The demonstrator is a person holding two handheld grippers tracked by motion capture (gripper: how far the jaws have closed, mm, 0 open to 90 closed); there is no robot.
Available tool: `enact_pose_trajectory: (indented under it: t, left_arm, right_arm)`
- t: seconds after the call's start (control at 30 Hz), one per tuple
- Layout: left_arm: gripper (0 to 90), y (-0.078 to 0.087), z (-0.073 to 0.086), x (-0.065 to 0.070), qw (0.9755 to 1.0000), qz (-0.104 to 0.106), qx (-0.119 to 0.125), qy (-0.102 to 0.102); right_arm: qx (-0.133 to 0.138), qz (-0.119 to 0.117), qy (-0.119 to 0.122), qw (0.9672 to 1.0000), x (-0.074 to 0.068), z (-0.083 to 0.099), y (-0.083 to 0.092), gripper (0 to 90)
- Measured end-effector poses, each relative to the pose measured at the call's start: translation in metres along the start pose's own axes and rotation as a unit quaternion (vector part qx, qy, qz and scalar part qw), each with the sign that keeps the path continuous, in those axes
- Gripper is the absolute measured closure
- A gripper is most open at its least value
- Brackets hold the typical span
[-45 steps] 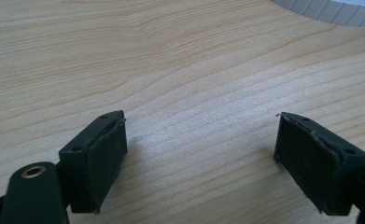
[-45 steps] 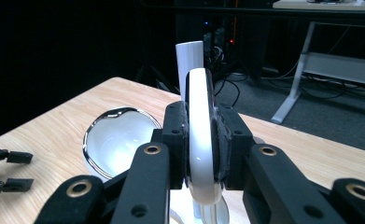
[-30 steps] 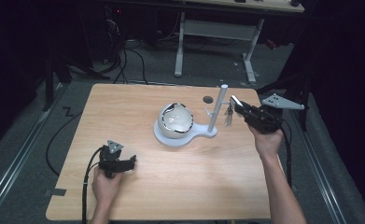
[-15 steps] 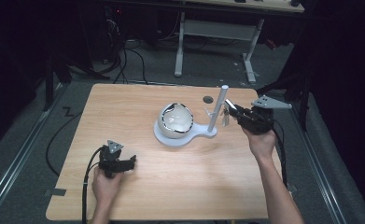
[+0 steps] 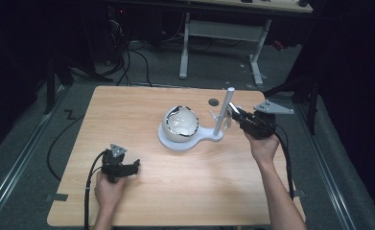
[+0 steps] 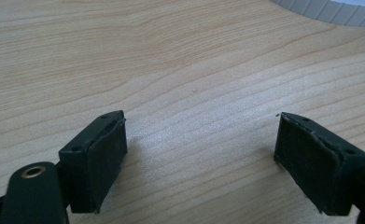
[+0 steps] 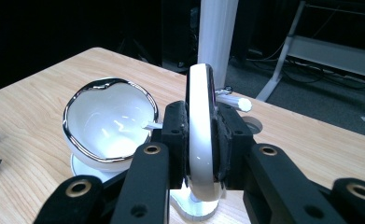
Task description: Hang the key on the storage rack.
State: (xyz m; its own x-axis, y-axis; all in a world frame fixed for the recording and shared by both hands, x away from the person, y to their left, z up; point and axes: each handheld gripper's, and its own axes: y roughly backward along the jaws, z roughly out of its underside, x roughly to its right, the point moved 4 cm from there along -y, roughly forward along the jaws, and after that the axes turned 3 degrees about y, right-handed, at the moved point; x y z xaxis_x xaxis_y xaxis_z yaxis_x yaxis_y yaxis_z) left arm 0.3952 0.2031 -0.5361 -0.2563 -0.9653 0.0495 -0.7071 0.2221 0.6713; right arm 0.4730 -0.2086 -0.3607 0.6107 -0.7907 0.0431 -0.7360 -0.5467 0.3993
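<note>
My right gripper (image 7: 201,135) is shut on a white rounded piece (image 7: 200,102) seen edge-on, thin and glossy with a dark rim. It is held upright just in front of the white post (image 7: 216,37) of a stand, next to a short white peg (image 7: 234,101). In the high view the right gripper (image 5: 234,113) sits right beside the post (image 5: 225,108). A white cup with a silver rim (image 5: 180,122) lies tilted on the stand's round base (image 5: 168,142). My left gripper (image 5: 131,166) rests low at the table's front left, open, its pads (image 6: 103,158) wide apart over bare wood.
The wooden table (image 5: 142,110) has a small dark round hole (image 5: 214,102) behind the stand. Cables trail from both grippers off the front edge. A metal desk frame (image 5: 223,33) stands on the floor beyond the table. The stand's ribbed base edge (image 6: 329,9) lies ahead of the left gripper.
My right gripper has moved left with the white piece, closing in on the stand's post. The left gripper and the cup have not moved.
</note>
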Motion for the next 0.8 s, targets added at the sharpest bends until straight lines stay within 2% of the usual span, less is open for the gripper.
enact_pose_trajectory:
  t: [0.43,0.8]
  left_arm:
    - [17.3,0.0,0.0,0.0,1.0,0.0,0.0,0.0]
    - [17.3,0.0,0.0,0.0,1.0,0.0,0.0,0.0]
  right_arm:
    - [0.002,0.002,-0.025,0.9997,0.003,0.02,-0.005,71.9]
    - [0.003,-0.001,-0.039,0.9992,0.003,0.029,-0.004,53.7]
